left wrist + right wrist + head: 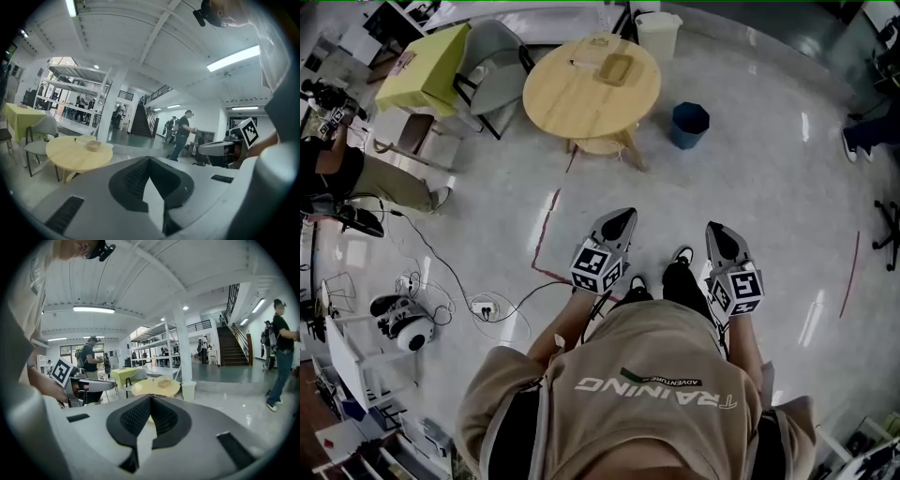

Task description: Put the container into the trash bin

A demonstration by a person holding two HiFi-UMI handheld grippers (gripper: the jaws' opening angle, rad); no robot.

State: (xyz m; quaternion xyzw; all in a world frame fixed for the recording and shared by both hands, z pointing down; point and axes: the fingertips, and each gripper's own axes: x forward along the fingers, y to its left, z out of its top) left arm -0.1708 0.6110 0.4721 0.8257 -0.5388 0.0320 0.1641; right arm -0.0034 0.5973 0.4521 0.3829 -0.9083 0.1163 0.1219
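Round wooden table (572,103) is standing mid-floor, with a grey chair (492,80) sitting just beside it and a yellow-clothed table (425,67) further left. A cabled power strip (483,307) is lying on the floor at left. A red tape line (546,228) is running across the tiles. A person (180,133) is standing near the staircase (139,121). The ceiling strip light (233,58) is glowing.

Round wooden worktop (567,103): tan container (616,68) on it nr far edge, thin strip (584,63) just beside. Floor (750,206): blue trash bin (688,125) nr worktop, white bin (657,33) beyond, cables (502,305) at L.
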